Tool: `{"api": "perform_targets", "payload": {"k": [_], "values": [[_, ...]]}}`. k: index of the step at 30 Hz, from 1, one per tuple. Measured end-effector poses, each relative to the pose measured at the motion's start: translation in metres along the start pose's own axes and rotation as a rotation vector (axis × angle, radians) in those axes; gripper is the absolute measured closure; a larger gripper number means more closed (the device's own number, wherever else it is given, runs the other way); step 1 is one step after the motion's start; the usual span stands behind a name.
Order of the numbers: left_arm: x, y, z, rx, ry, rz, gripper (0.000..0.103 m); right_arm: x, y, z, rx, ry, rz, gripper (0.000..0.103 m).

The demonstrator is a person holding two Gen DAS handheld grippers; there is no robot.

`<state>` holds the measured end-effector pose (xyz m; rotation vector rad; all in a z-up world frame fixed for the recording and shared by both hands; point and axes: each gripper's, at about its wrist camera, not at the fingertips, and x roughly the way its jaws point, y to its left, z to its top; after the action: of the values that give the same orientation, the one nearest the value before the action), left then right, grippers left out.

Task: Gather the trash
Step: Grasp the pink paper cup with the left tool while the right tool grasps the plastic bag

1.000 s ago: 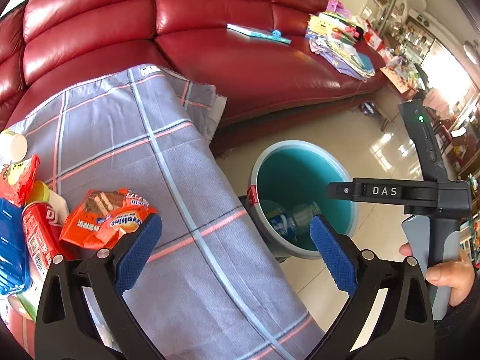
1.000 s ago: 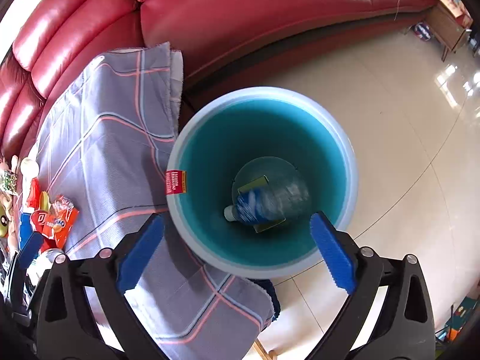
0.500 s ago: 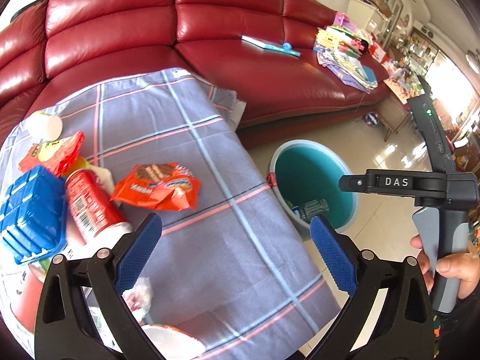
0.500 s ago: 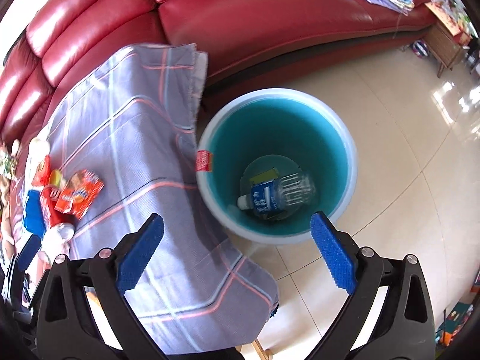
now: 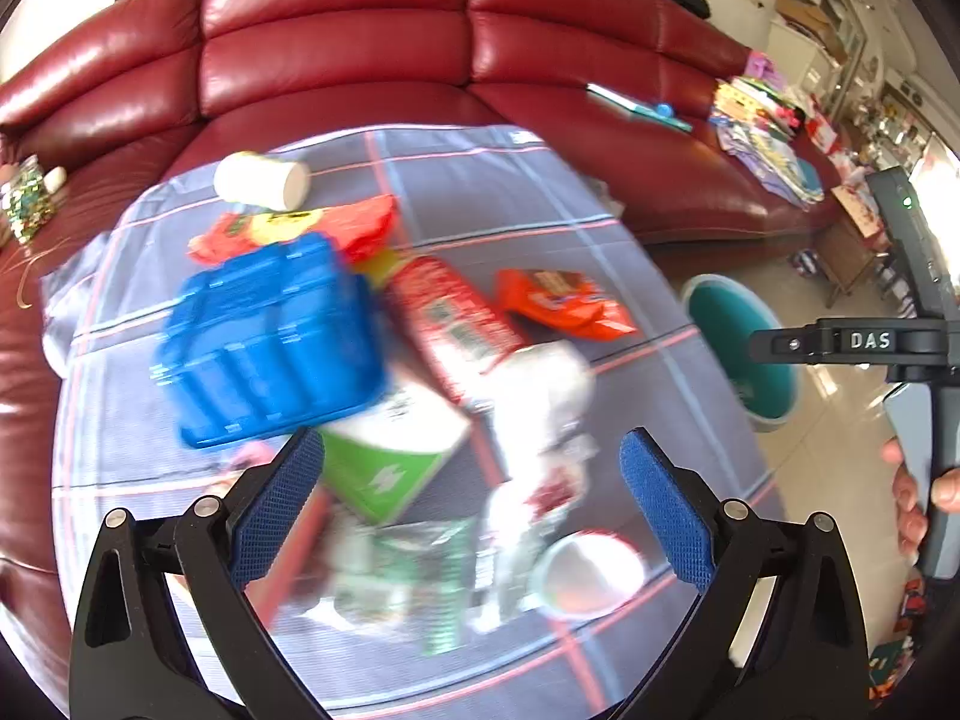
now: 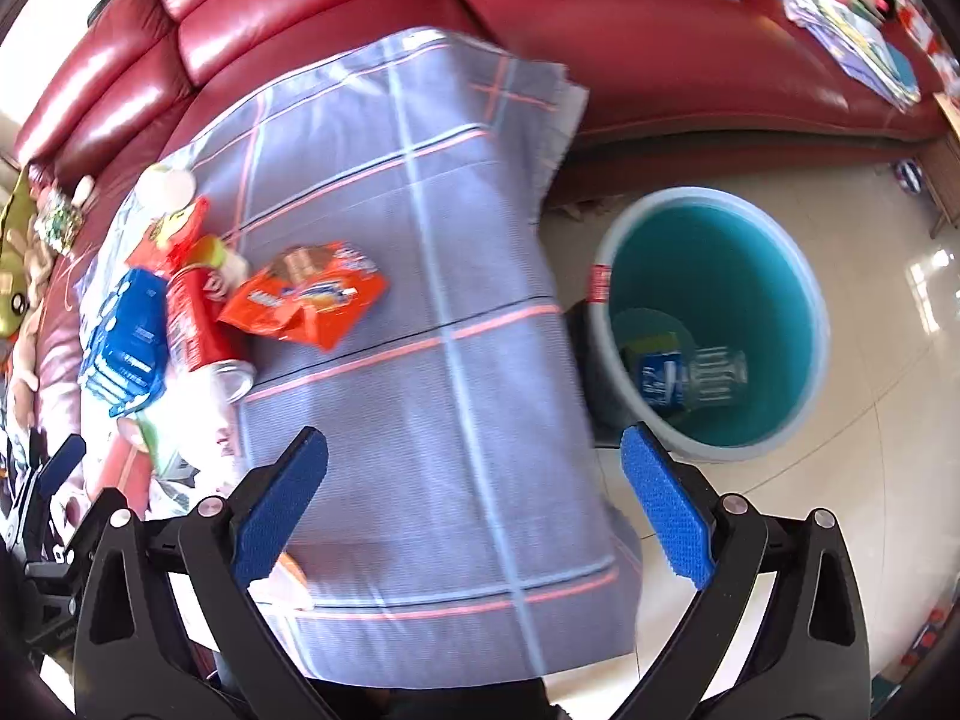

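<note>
A pile of trash lies on the checked grey cloth (image 5: 516, 192): a blue plastic box (image 5: 270, 336), a red can (image 5: 456, 324), an orange snack bag (image 5: 558, 300), a green carton (image 5: 390, 456), a white cup (image 5: 264, 180) and crumpled wrappers. My left gripper (image 5: 474, 510) is open and empty above the pile. My right gripper (image 6: 474, 510) is open and empty over the cloth (image 6: 420, 360), left of the teal bin (image 6: 714, 324). A plastic bottle (image 6: 690, 378) lies in the bin. The orange bag (image 6: 306, 300) and red can (image 6: 198, 330) also show in the right wrist view.
A red leather sofa (image 5: 360, 48) runs behind the table, with books and papers (image 5: 762, 132) on its right seat. The teal bin (image 5: 738, 336) stands on the tiled floor right of the table. The right gripper's body (image 5: 912, 360) shows at the right edge.
Both grippers have swung left, away from the bin. The left one now faces the trash pile; the right one is now over the cloth instead of over the bin. Both stay open.
</note>
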<state>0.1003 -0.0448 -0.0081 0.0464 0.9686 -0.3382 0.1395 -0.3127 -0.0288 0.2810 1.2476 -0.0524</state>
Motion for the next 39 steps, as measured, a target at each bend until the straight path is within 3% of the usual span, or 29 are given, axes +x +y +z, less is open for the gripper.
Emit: {"api": "perform_targets", "payload": {"k": [6, 13, 26, 28, 29, 30, 39], "values": [[-0.008, 0.065, -0.022, 0.007, 0.037, 0.083, 0.004, 0.014, 0.056, -0.011, -0.094, 0.040, 0.040, 0.009], [0.007, 0.107, -0.041, 0.006, 0.122, 0.062, 0.004, 0.032, 0.095, -0.023, -0.142, 0.094, 0.043, 0.009], [0.036, 0.105, -0.052, 0.069, 0.153, -0.014, 0.004, 0.040, 0.122, -0.017, -0.167, 0.113, 0.027, 0.009], [0.037, 0.105, -0.052, 0.064, 0.148, -0.021, 0.010, 0.042, 0.125, -0.017, -0.172, 0.117, 0.026, 0.009], [0.037, 0.105, -0.052, 0.060, 0.144, -0.028, 0.023, 0.042, 0.126, -0.017, -0.172, 0.118, 0.027, 0.009], [0.036, 0.105, -0.052, 0.061, 0.141, -0.032, 0.027, 0.043, 0.127, -0.018, -0.172, 0.122, 0.029, 0.009], [0.013, 0.105, -0.057, 0.018, 0.088, -0.012, 0.030, 0.050, 0.133, -0.023, -0.173, 0.137, 0.049, 0.009]]}}
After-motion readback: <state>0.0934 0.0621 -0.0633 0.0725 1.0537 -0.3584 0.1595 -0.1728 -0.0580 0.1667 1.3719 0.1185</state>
